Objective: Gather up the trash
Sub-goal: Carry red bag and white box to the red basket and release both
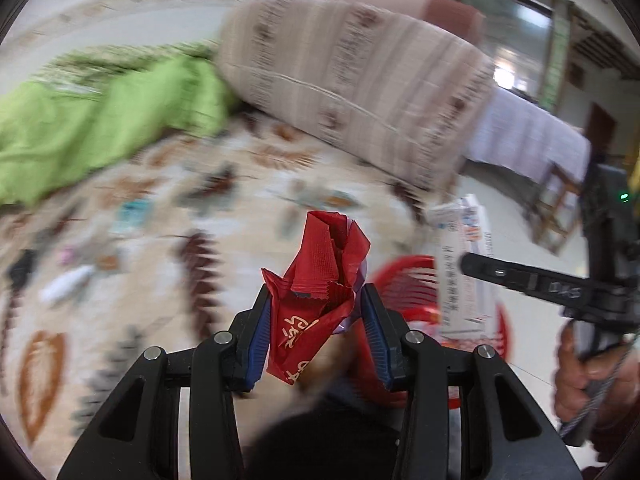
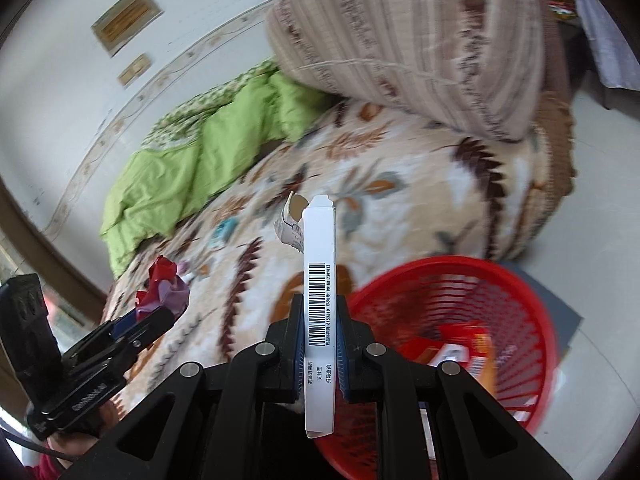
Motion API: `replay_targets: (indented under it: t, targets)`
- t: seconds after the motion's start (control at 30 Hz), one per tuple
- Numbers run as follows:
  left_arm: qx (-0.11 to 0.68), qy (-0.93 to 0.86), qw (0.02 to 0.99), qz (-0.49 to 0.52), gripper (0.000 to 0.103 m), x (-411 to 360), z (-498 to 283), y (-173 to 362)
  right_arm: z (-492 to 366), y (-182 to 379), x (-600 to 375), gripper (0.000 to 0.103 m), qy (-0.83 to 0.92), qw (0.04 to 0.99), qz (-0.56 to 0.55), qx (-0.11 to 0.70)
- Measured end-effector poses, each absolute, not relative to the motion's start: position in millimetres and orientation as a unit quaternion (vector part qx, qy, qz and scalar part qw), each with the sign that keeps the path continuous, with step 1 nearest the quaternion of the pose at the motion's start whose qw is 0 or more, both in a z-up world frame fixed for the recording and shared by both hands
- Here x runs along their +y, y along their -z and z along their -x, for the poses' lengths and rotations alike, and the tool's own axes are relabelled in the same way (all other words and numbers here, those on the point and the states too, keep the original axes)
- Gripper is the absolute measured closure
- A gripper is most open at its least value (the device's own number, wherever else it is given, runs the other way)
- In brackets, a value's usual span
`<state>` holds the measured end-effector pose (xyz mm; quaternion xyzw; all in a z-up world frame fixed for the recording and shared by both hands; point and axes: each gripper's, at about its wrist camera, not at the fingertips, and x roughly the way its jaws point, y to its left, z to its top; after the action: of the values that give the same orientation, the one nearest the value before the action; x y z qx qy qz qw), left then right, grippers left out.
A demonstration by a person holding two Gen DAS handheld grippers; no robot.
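Over the bed edge, near the red basket (image 2: pixel 460 344): left gripper (image 1: pixel 316 320) pinching crumpled red wrapper (image 1: pixel 320 276), right gripper (image 2: pixel 319 332) clamped narrow on flat white carton (image 2: pixel 319 300), probably both headed for dumping.

A flattened white carton (image 2: pixel 319 312) carries a black barcode along its narrow side, with a row of digits beside it of which "0153610" and "001801220" can be made out, and below them three short lines of Chinese characters, too small to read with certainty. A crumpled red wrapper (image 1: pixel 316 300) bears pale yellow lettering, creased so that no word can be made out. The same carton seen from the left wrist (image 1: pixel 464 264) shows columns of small print and a blue-and-red logo, both blurred beyond reading
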<state>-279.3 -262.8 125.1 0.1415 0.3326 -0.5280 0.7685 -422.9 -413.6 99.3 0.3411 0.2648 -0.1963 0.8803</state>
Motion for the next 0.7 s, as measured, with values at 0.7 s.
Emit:
replay_targets:
  t: [0.7]
  targets:
    - [0.374,0.55,0.734,-0.136,0.042,-288,275,-116,439,-99,-436,0.078,0.244,0.867,-0.341,0.269]
